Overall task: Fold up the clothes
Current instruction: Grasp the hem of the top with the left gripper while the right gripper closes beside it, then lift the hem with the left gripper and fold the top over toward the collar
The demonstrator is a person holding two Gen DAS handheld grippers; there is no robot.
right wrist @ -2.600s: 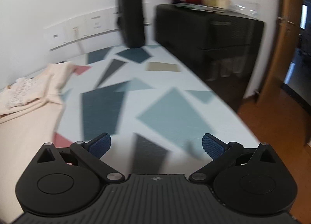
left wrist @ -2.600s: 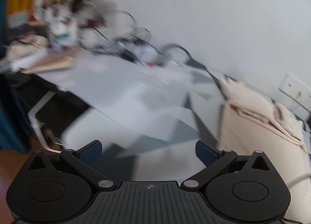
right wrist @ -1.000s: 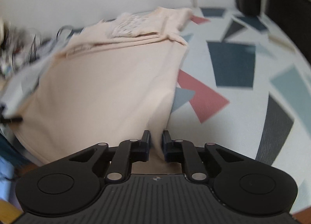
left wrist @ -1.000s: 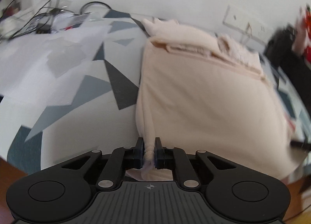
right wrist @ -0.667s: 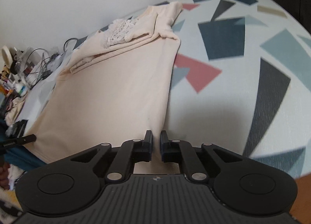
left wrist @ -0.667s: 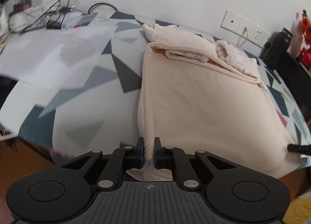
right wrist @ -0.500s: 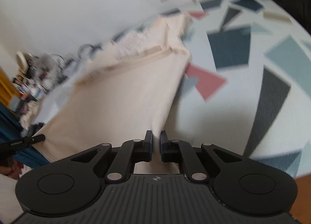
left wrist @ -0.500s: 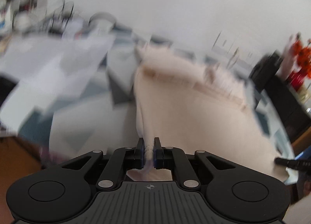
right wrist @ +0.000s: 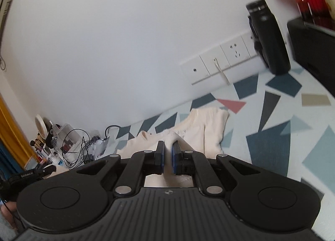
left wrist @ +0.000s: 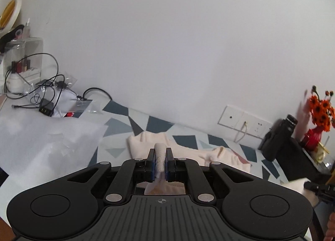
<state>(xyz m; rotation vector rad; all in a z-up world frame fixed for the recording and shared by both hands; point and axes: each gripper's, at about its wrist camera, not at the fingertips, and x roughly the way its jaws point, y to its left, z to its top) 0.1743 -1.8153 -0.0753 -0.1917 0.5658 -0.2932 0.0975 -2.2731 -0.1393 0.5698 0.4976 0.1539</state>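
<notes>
A cream garment (left wrist: 222, 155) lies on the table with the geometric patterned cloth (left wrist: 159, 123). My left gripper (left wrist: 160, 158) is shut on a rolled hem of the garment, lifted off the table. In the right wrist view the same cream garment (right wrist: 207, 130) stretches away toward the wall. My right gripper (right wrist: 168, 151) is shut on its near edge, with fabric running between the blue pads. The right gripper's tip also shows at the right edge of the left wrist view, holding a pale corner (left wrist: 299, 186). Most of the garment's near part is hidden under both grippers.
Black cables and a charger (left wrist: 45, 109) lie on white paper (left wrist: 37, 134) at the left. Wall sockets (right wrist: 222, 61) sit behind the table. A black bottle (right wrist: 268, 38) stands by a black cabinet (right wrist: 314, 46) with a red vase (left wrist: 314, 136). Cosmetics and a clear box (right wrist: 65, 144) sit far left.
Both grippers closed on the garment's near edge and have raised it and tilted upward, so the views now look at the wall instead of down on the spread garment.
</notes>
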